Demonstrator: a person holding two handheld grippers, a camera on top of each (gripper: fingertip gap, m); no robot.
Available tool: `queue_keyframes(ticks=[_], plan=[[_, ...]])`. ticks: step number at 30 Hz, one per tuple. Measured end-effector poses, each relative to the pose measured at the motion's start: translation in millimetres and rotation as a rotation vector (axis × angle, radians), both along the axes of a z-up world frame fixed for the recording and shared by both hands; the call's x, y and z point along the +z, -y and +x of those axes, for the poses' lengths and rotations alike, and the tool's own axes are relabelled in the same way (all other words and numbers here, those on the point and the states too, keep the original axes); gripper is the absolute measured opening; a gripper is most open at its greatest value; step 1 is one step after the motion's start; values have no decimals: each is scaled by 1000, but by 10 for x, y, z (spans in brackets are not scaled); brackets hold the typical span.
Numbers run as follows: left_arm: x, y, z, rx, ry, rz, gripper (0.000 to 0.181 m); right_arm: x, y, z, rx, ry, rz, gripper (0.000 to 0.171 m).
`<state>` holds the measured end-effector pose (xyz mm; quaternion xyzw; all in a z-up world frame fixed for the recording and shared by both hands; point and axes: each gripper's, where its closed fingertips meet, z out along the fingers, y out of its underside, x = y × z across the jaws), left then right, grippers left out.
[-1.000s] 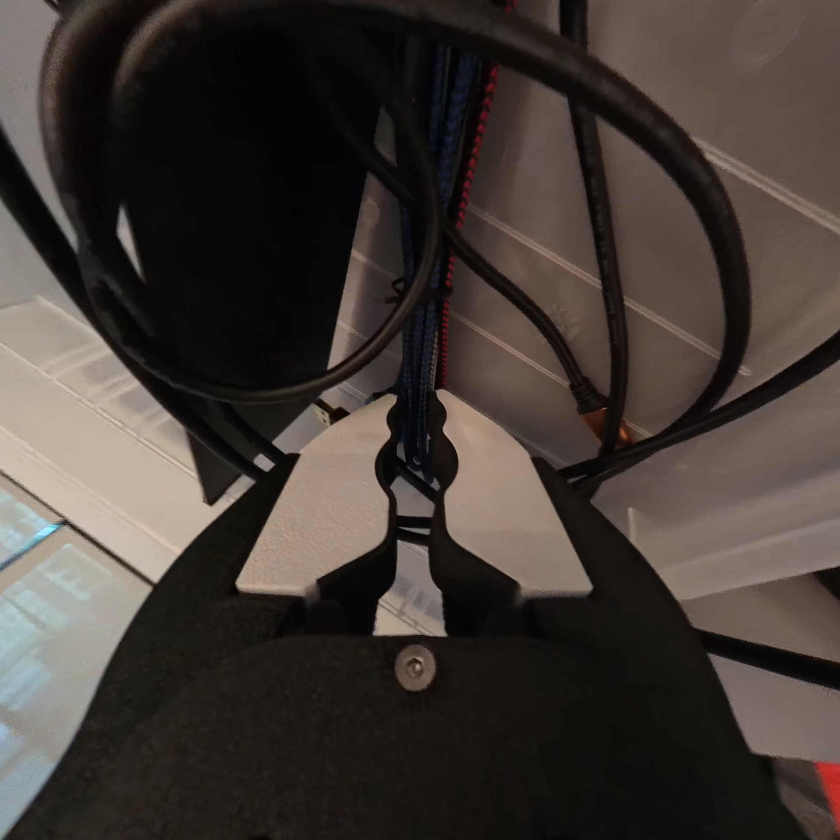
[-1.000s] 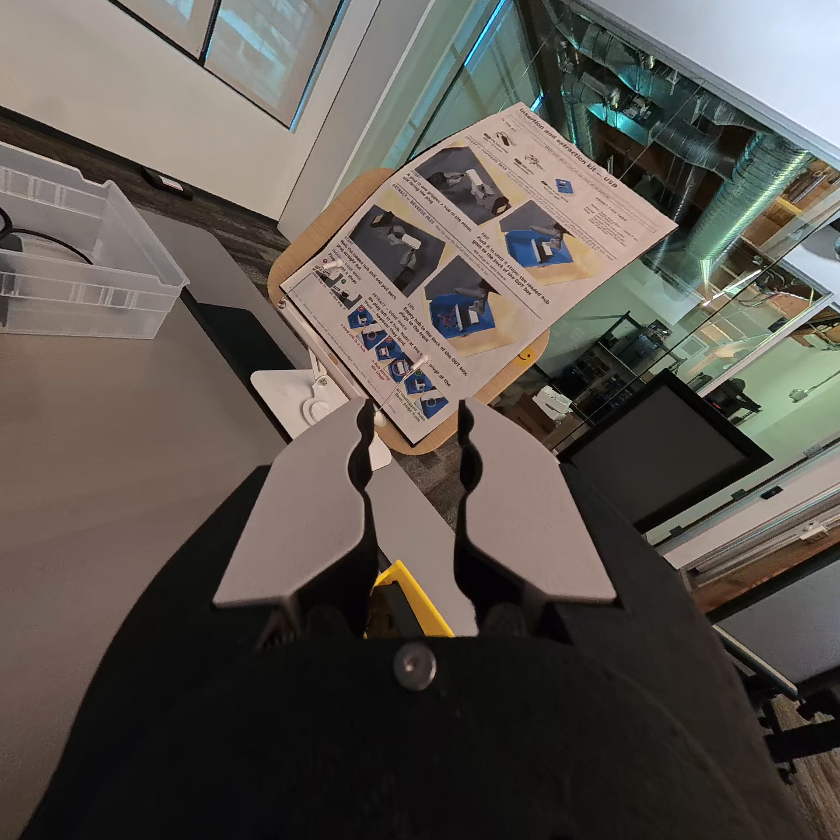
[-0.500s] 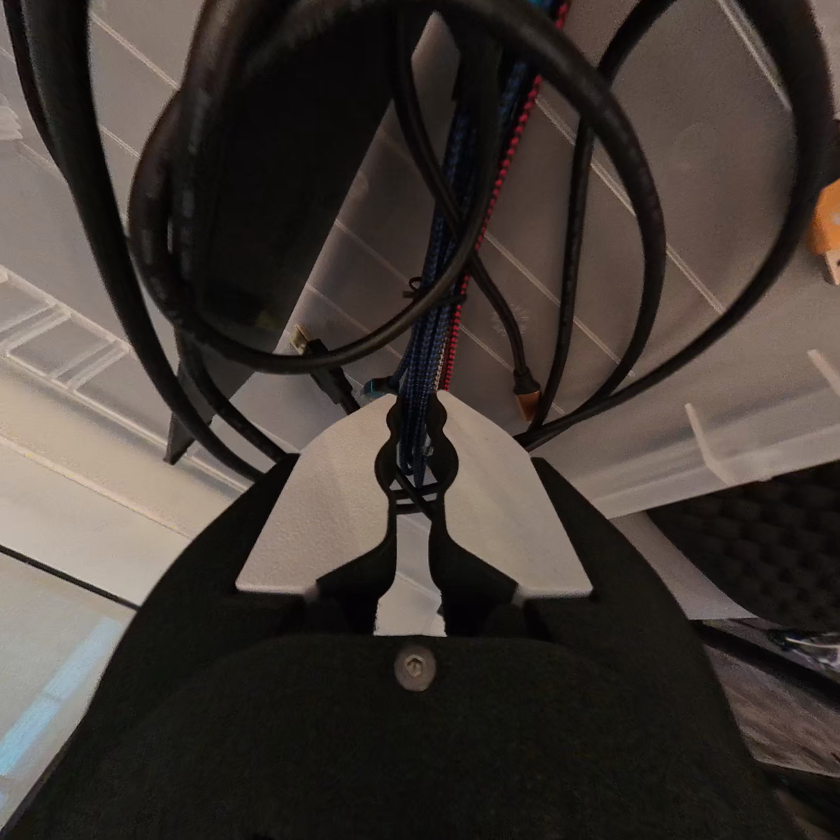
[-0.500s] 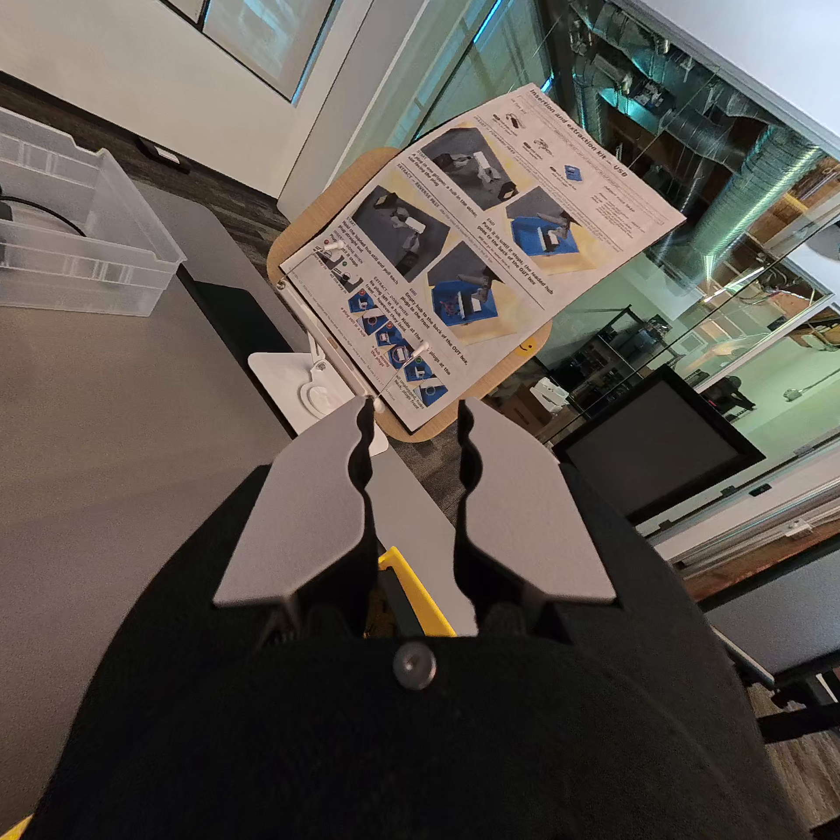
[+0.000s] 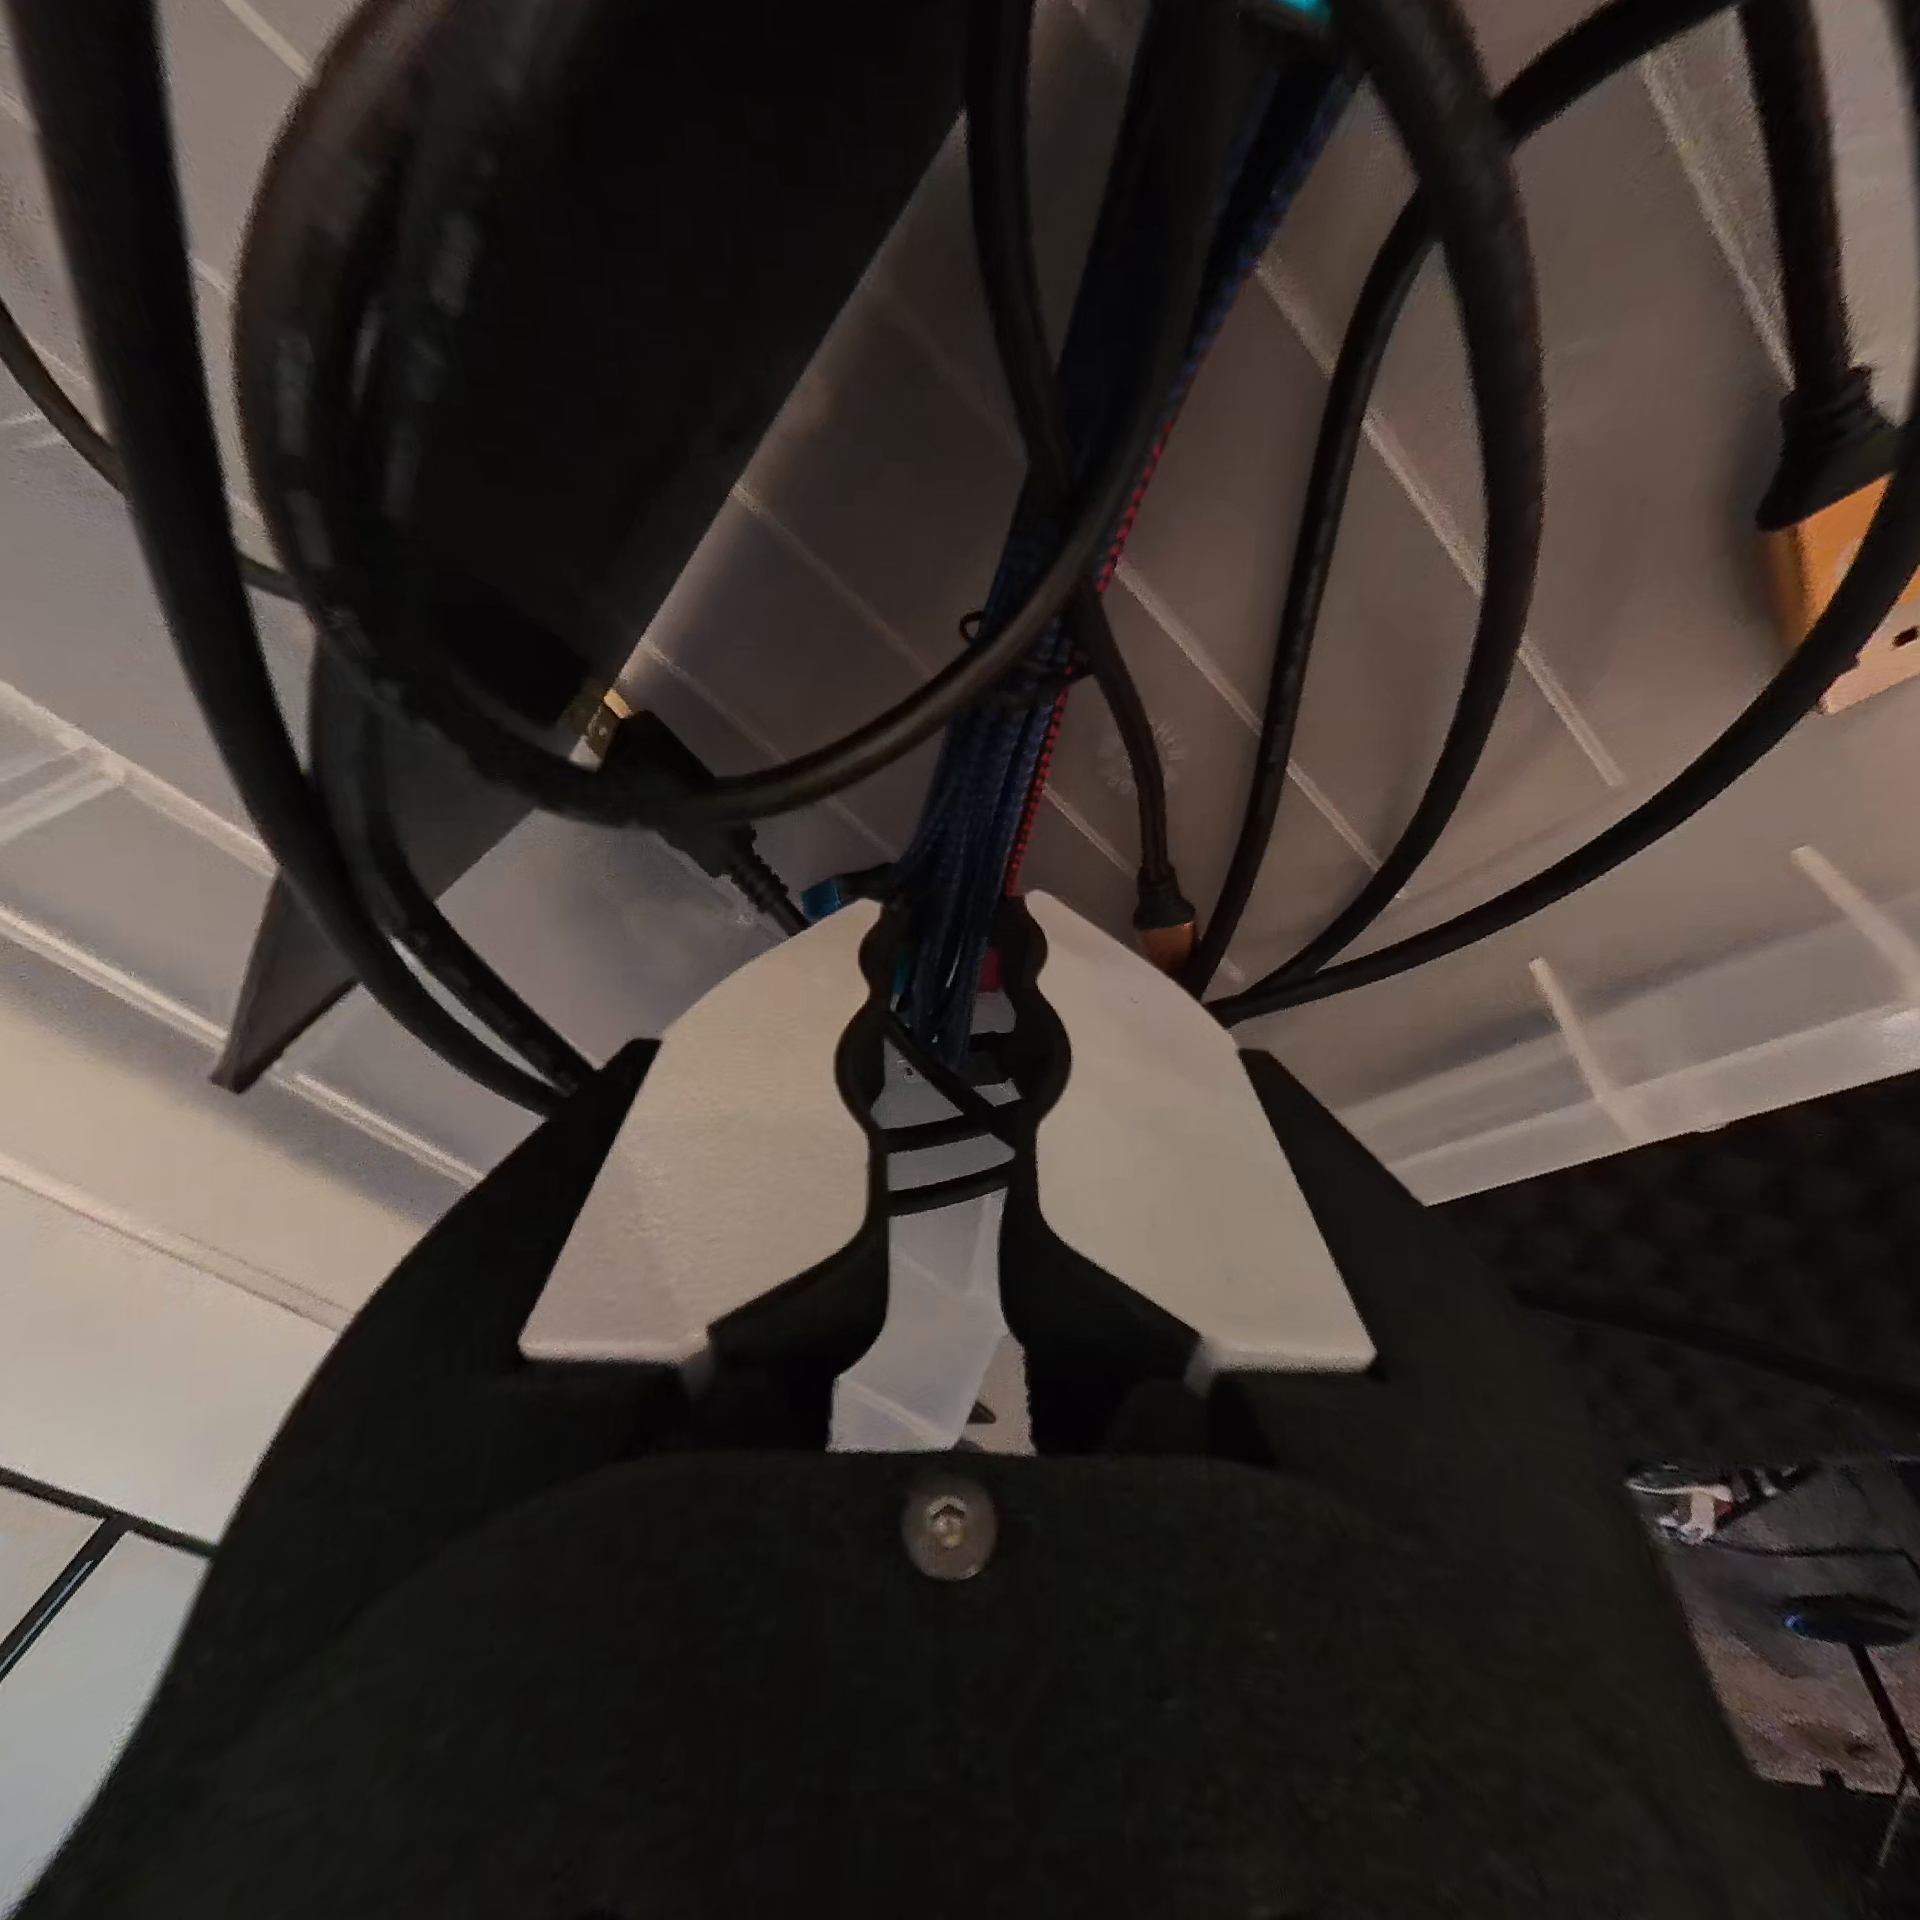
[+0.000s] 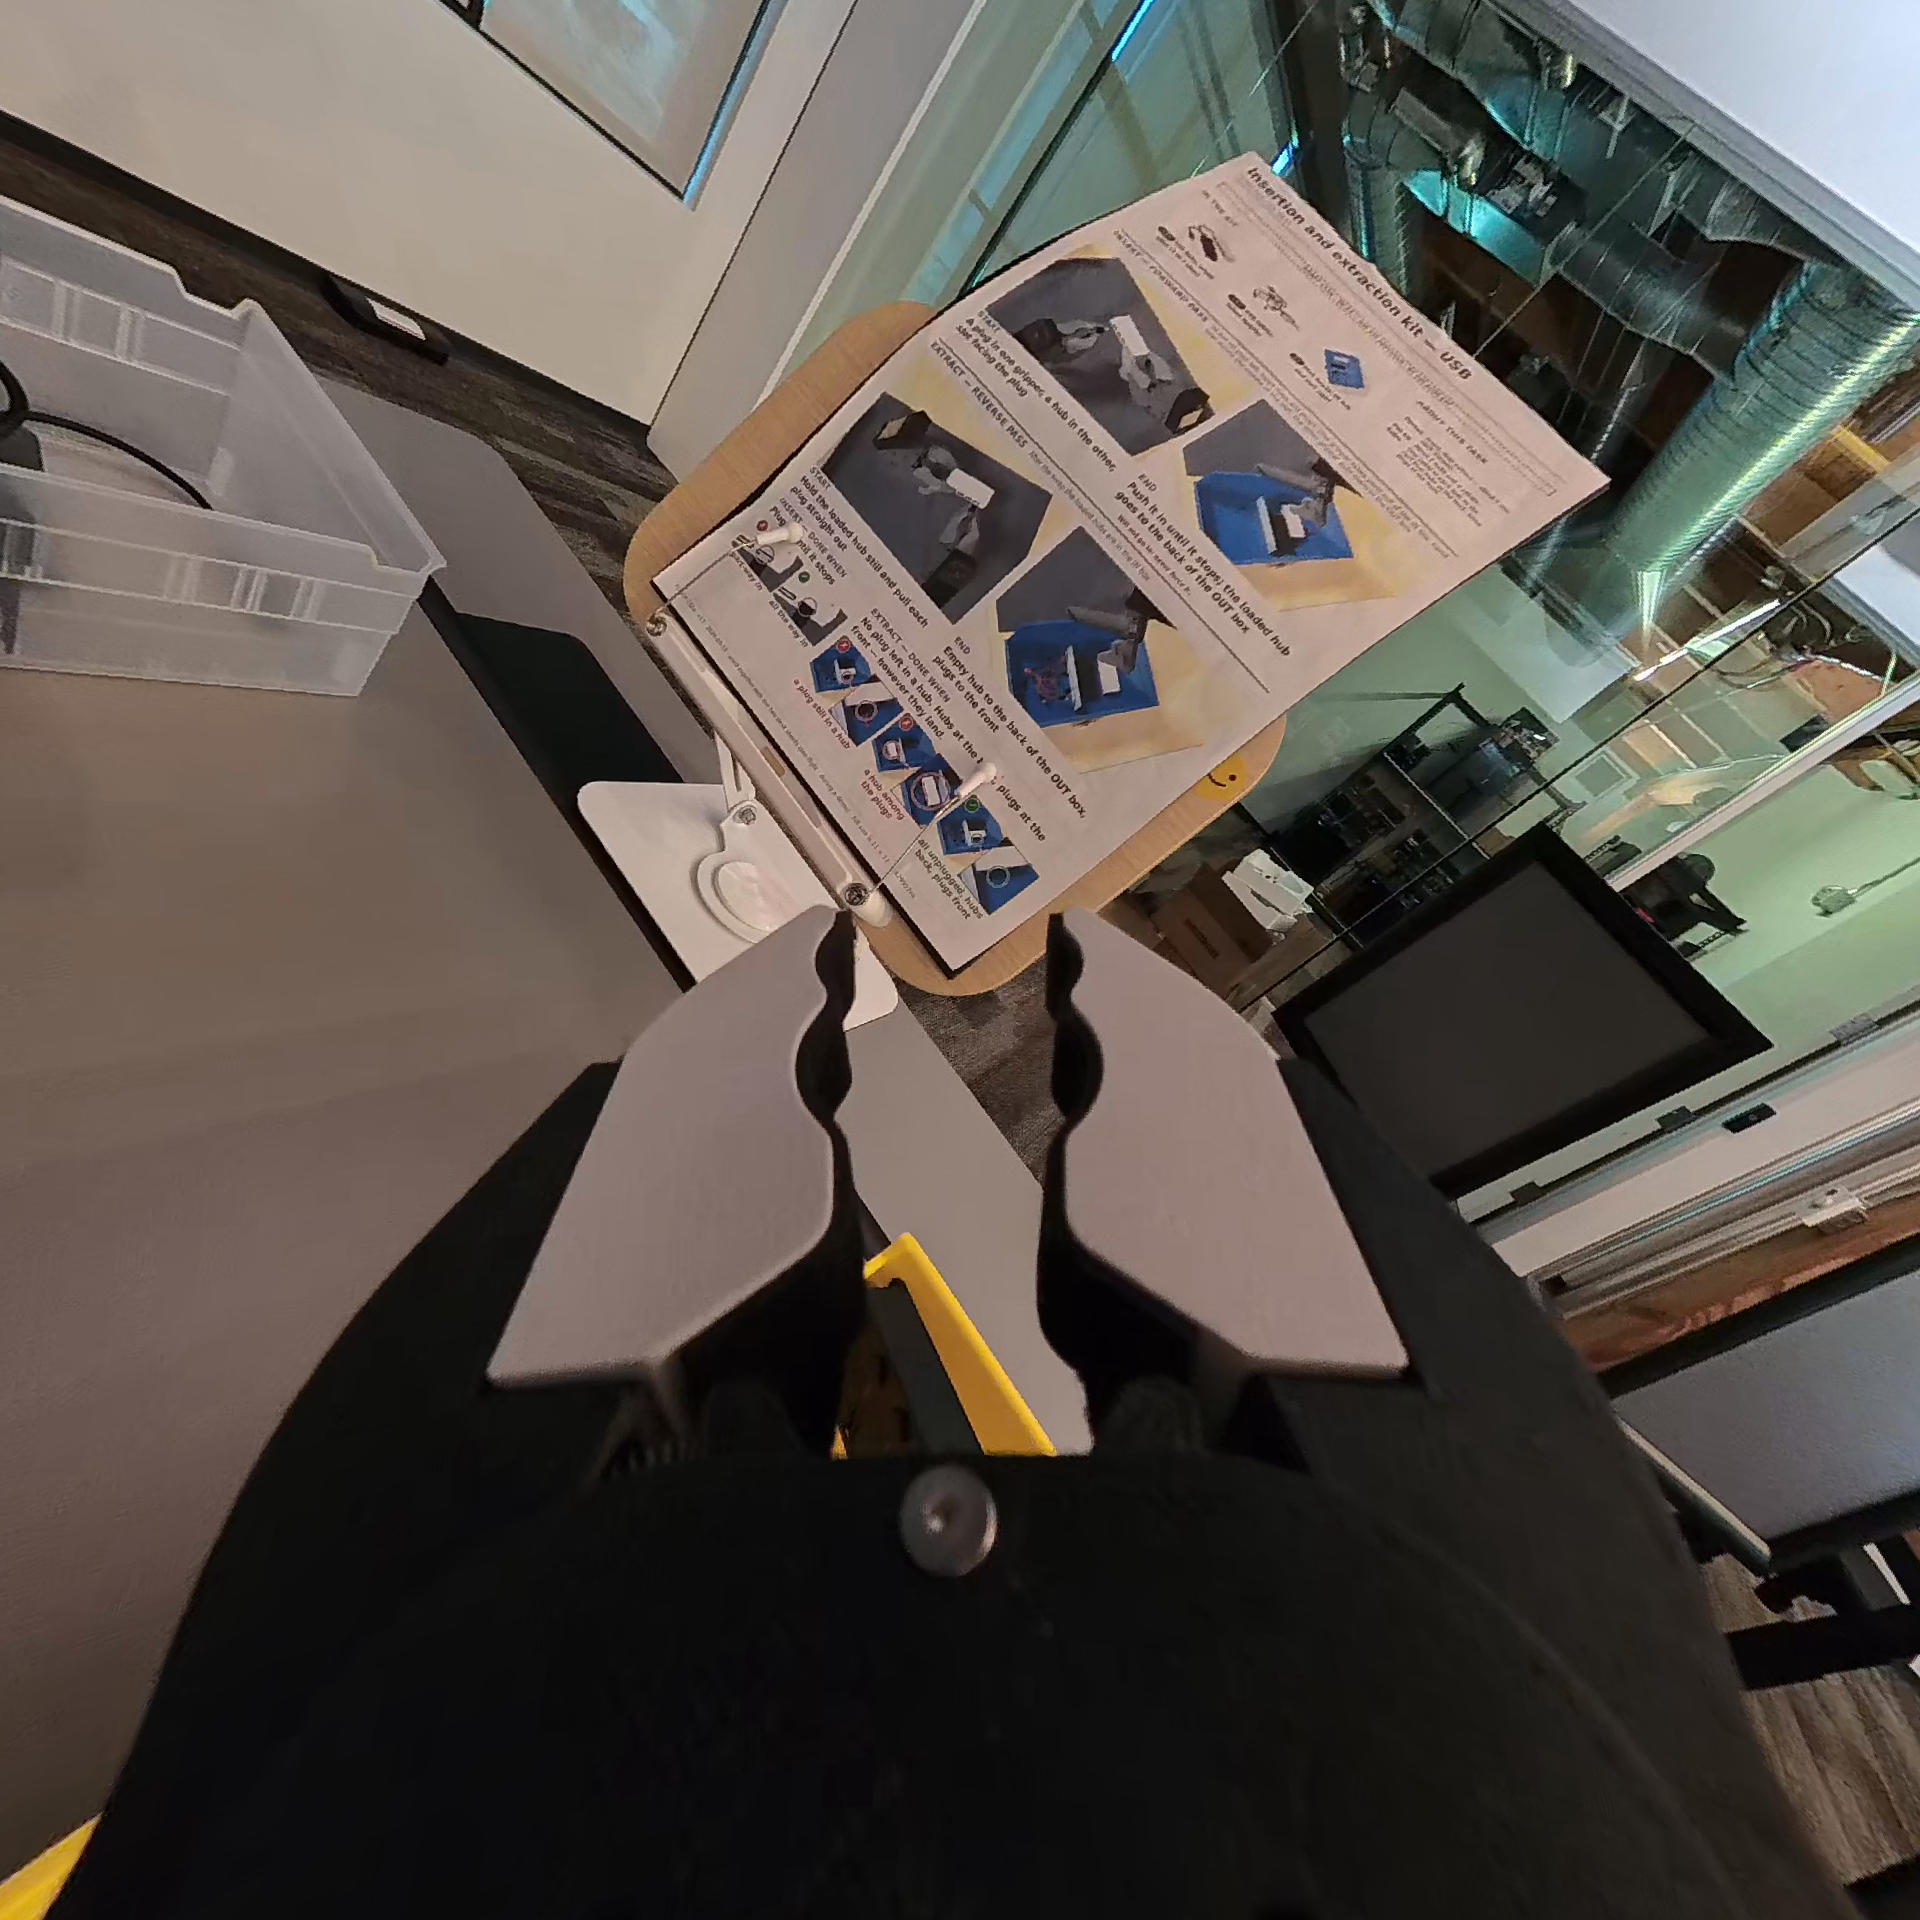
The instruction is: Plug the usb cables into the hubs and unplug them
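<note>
Gripping a tangled bundle of cables, the left gripper has its fingers clamped on it above a clear bin.
Cables look limp and light; better held by stiff plugs. Right gripper fingers apart, empty, over the counter.

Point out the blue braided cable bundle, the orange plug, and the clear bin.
blue braided cable bundle (image 5: 982, 790), left wrist view, mid-length.
orange plug (image 5: 1820, 582), left wrist view, its body.
clear bin (image 6: 312, 488), right wrist view, near corner wall.
</note>
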<state>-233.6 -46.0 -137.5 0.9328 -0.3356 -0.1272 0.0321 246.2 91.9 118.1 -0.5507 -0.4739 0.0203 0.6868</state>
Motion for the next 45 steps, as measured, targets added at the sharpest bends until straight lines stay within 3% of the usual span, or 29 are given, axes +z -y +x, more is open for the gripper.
queue_keyframes(ticks=[9, 12, 25, 45], plan=[[-74, -17, -145, -120, -135, 53, 21, -55, -5, -43, -3, 37, -6, 36], [-32, -43, -191, -121, -164, 86, 11, -68, -2, -56, 0, 44, -10, 36], [281, 109, 9, 79, 87, -25, 8, -137, -4, -103, 1, 94, -17, 35], [443, 140, 419, 288, 461, -209, 4, -223, -6, -147, 5, 145, -30, 35]])
